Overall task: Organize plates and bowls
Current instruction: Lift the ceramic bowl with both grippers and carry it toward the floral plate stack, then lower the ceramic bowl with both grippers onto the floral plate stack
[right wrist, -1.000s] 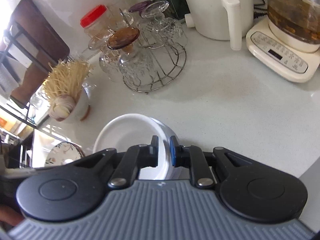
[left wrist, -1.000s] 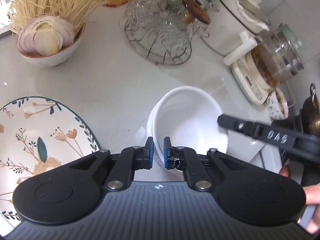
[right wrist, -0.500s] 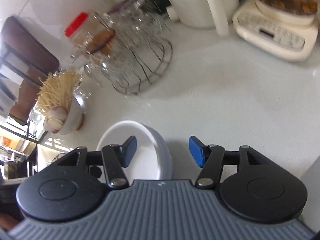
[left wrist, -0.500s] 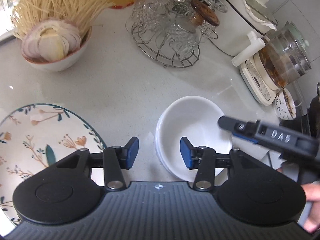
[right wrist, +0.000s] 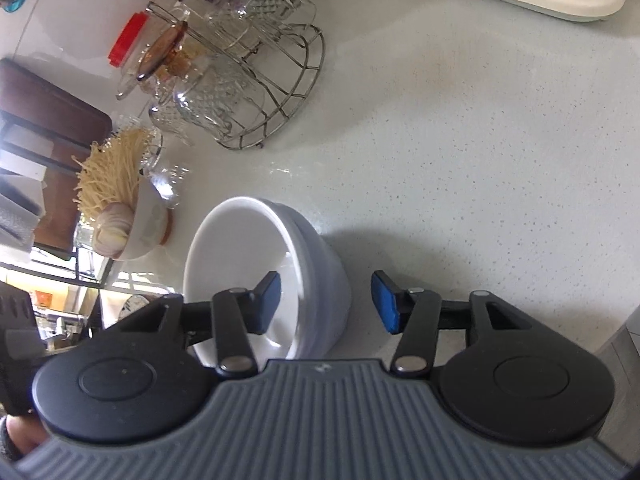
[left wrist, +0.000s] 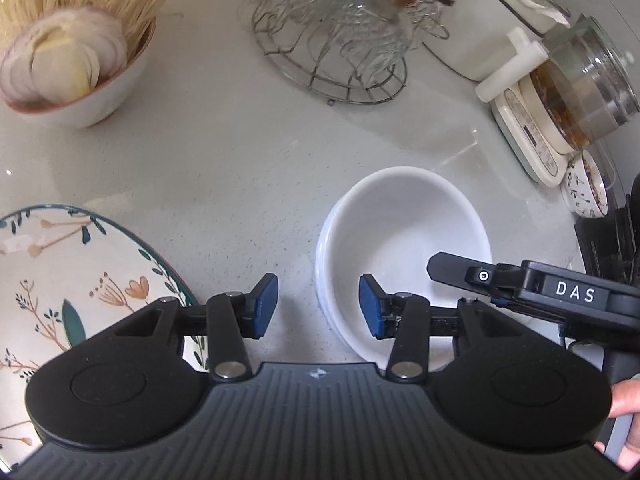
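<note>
Left gripper (left wrist: 318, 306) has its blue pads spread apart, straddling the near rim of the stacked white ceramic bowls (left wrist: 404, 236), lower centre of frame. Right gripper (right wrist: 326, 300) gapes too, one finger inside. Round floral plate (left wrist: 60, 280) sits lower left; wire glass rack (left wrist: 340, 32) up top.

The left gripper (left wrist: 318, 306) sits at six o'clock in its own wrist view, fingers pointing to twelve, jaws spread wide, the blue pads (left wrist: 266, 304) facing each other and gripping nothing. The right gripper (right wrist: 326, 304) is posed the same way in its view, jaws equally wide and clear of any contact, and in the left wrist view it reaches in from three o'clock as a black bar. A bare fingertip of the right hand (left wrist: 624, 396) shows at four o'clock in that view.
</note>
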{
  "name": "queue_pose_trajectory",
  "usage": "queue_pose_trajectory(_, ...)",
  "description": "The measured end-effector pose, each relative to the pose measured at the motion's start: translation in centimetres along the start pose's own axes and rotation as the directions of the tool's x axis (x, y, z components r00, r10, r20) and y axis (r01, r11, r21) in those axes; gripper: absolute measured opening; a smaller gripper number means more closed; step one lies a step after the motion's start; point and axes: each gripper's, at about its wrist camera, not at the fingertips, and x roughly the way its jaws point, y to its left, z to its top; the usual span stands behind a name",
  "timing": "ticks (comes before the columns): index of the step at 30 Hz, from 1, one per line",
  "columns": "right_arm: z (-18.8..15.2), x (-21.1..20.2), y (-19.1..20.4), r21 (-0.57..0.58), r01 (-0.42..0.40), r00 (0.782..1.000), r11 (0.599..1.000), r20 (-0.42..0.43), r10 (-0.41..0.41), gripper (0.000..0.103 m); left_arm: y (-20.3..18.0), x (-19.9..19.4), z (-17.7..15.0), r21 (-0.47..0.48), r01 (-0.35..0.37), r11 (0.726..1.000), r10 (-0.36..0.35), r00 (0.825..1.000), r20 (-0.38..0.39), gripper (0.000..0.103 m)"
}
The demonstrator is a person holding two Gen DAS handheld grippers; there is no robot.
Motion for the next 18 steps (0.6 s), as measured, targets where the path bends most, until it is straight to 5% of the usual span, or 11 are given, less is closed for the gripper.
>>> queue_pose_trajectory(5,0.0,0.4,-0.3,0.016,0.005,1.000,1.000,-0.001,-0.005,0.048,0.5,0.2,0.2,-0.036,0.068,0.997,-0.068,0.998,0.001,0.049)
queue_pose_trajectory(18,0.2,1.0,-0.7,0.026,-0.036,0.999,0.999,-0.016,0.036,0.029,-1.1,1.2,0.3,0.033,0.020,0.999,-0.019,1.000,-0.012,0.030)
